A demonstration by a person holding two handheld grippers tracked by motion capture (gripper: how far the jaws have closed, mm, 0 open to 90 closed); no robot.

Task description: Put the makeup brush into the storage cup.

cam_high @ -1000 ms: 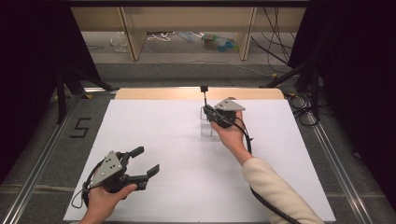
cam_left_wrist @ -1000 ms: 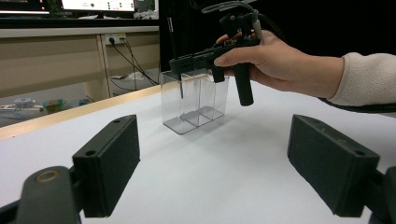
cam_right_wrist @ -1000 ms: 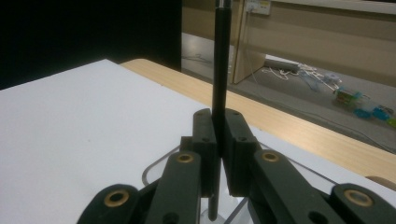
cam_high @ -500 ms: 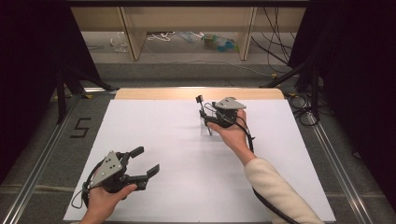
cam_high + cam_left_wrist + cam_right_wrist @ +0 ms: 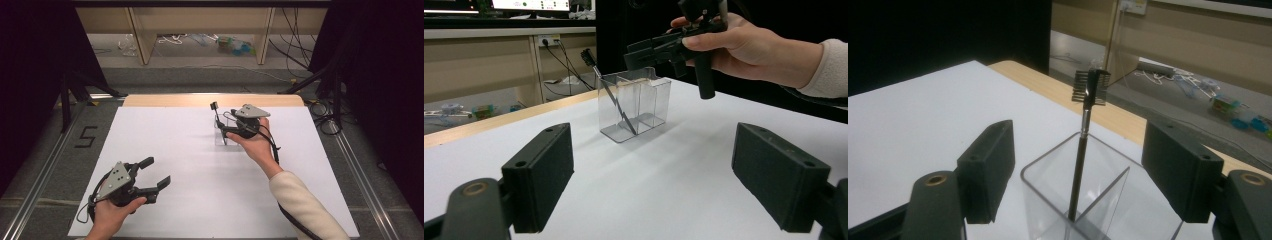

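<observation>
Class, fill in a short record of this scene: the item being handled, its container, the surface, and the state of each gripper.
Item: brow brush with comb head, thin dark handle, standing tilted in the organiser
Container: clear plastic organiser with dividers, upright on the table
Surface: white table
Right gripper: just above the organiser; its jaws have just been opening, apart on either side of the brush handle without pressing it
Left gripper: open, nothing between the jaws, near the front left of the table
</observation>
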